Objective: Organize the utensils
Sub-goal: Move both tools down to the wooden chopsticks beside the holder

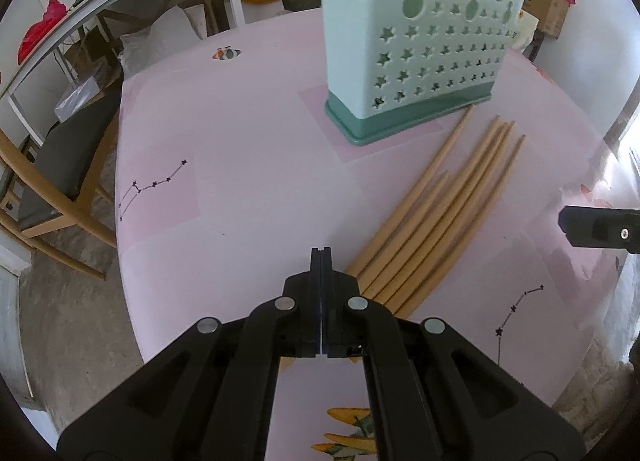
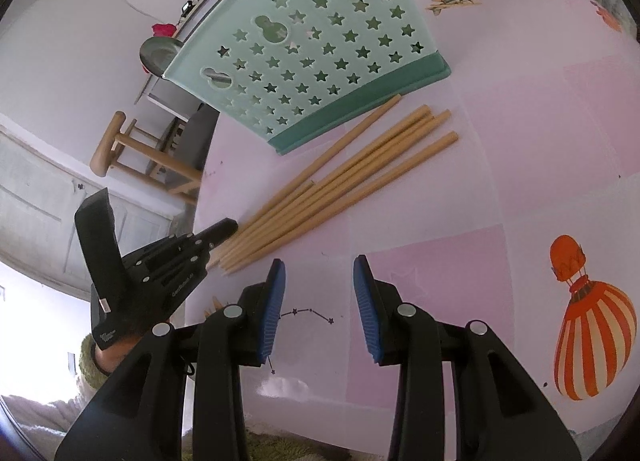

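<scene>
Several wooden chopsticks (image 1: 432,213) (image 2: 340,181) lie fanned on the pink table, their far ends close to a mint-green utensil holder (image 1: 420,49) (image 2: 320,53) with star holes. The holder stands upright with a metal spoon (image 2: 158,55) sticking out of it. My left gripper (image 1: 321,252) (image 2: 224,229) is shut with nothing seen between its jaws. It hovers just left of the chopsticks' near ends. My right gripper (image 2: 319,261) is open and empty over bare tabletop, short of the chopsticks. One of its fingers (image 1: 592,229) shows at the right edge of the left wrist view.
The round table's edge (image 1: 120,189) curves along the left, with a wooden chair (image 1: 60,197) (image 2: 120,157) beside it. A white shelf unit (image 1: 120,1) stands behind. A hot-air balloon print (image 2: 588,337) marks the cloth on the right.
</scene>
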A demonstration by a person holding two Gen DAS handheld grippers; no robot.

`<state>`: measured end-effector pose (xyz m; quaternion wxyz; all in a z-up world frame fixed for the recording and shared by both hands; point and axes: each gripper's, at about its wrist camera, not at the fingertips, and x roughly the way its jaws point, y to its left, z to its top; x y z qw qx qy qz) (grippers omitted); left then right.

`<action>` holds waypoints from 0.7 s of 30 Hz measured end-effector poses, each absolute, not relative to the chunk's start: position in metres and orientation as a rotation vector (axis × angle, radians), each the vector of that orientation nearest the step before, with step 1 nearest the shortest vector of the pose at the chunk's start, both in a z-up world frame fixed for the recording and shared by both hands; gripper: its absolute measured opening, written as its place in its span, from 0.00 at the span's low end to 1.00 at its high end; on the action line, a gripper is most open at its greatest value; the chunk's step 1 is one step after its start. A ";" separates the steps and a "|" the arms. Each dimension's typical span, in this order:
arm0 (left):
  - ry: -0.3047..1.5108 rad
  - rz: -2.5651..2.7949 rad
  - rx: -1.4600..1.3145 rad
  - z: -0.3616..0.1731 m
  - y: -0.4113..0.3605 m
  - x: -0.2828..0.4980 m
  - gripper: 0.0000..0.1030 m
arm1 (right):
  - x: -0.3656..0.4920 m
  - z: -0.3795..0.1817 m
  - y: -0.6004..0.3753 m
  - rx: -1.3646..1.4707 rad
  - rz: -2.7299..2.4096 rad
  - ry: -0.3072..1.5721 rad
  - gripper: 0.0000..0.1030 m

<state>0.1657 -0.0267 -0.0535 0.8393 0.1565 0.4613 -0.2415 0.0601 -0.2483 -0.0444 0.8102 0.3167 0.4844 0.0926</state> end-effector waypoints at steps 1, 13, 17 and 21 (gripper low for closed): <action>0.977 -0.515 0.332 -0.053 -0.027 0.164 0.00 | 0.060 -0.044 -0.248 0.678 0.196 1.036 0.34; 0.991 -0.550 0.334 -0.051 -0.032 0.146 0.00 | 0.061 -0.047 -0.249 0.689 0.187 1.043 0.34; 0.999 -0.555 0.334 -0.050 -0.034 0.144 0.00 | 0.062 -0.049 -0.250 0.699 0.182 1.047 0.34; 1.019 -0.572 0.314 -0.050 -0.036 0.140 0.00 | 0.064 -0.052 -0.250 0.713 0.167 1.058 0.34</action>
